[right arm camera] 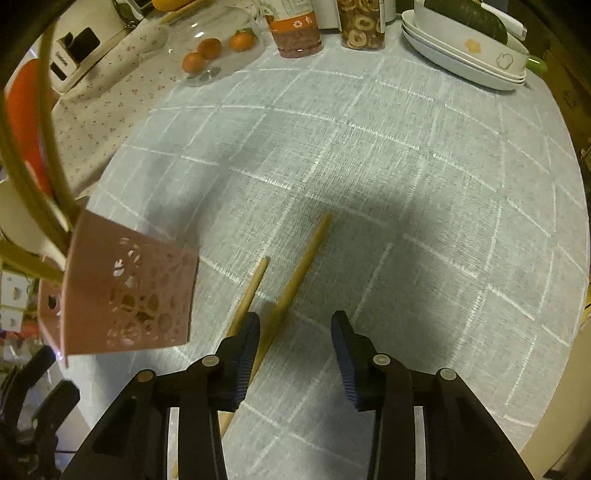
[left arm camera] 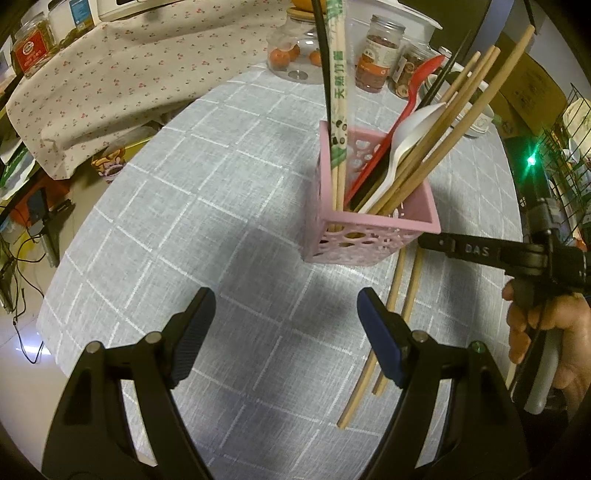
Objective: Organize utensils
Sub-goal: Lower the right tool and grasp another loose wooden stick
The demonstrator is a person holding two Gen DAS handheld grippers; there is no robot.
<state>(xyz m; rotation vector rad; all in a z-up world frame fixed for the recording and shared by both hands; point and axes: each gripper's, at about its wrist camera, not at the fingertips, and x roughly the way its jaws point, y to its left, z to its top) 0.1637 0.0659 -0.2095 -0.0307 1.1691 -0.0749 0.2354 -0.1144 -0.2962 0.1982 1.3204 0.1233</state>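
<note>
Loose chopsticks: two bare wooden chopsticks (right arm camera: 291,280) lie side by side on the tablecloth just beside the pink holder, their far tips a little apart; in the left wrist view the same pair (left arm camera: 400,291) runs from under the holder's corner toward the camera.
Utensil holder: a square pink basket (left arm camera: 373,229) with punched round holes stands upright on the cloth (in the right wrist view it sits at the left edge (right arm camera: 125,291), blurred).
Holder contents: several wooden chopsticks (left arm camera: 458,110) leaning right, a paper-sleeved pair (left arm camera: 340,85) with green print standing near its left corner, a white spoon (left arm camera: 413,125), a red spoon (left arm camera: 417,85) and dark chopsticks (left arm camera: 439,85).
Right gripper: the right gripper (right arm camera: 295,347) points steeply down over the loose pair, jaws partly apart; its left finger (right arm camera: 247,350) lies over one chopstick, the other runs into the gap, and the right pad is clear of both, so nothing is clamped.
Left gripper: the left gripper (left arm camera: 284,328) hangs above bare cloth in front of the holder, jaws wide apart and holding nothing.
Hand: a person's hand (left arm camera: 543,332) grips the right tool's handle at the right edge of the left wrist view.
Table: a round table under a grey cloth (right arm camera: 406,166) with a white grid.
Far edge: a glass dome (right arm camera: 214,44) over small oranges, jars of dried food (right arm camera: 362,26), stacked white dishes (right arm camera: 461,62).
Beyond the table: a floral cloth (left arm camera: 110,81) draped over furniture.
</note>
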